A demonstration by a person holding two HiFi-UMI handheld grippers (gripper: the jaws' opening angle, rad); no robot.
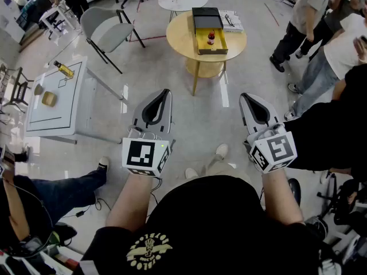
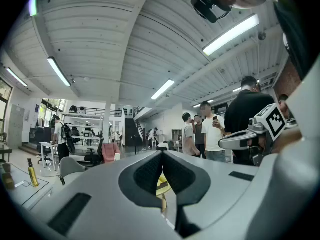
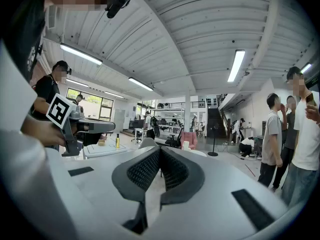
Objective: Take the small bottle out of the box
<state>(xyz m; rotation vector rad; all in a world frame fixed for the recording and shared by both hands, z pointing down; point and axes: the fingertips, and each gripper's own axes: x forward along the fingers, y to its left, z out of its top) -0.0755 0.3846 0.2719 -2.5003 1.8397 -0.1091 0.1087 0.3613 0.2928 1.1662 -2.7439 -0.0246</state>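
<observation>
Left tool (image 1: pixel 165 93) and right tool (image 1: pixel 244 95): both clenched, empty. Open floor (image 1: pixel 200 122) lies between them and worktop (image 1: pixel 180 39); bottle (image 1: pixel 211 37) sits in box (image 1: pixel 200 43).

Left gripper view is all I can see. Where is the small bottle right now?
Observer: The head view shows the small bottle inside the open yellow-lined box on the round wooden table.
Operator: Is either gripper near it?
Observer: No; the left gripper and right gripper are both well short of the table.
Operator: Is the right one holding anything?
Observer: Its own view shows the jaws together with nothing between them.
</observation>
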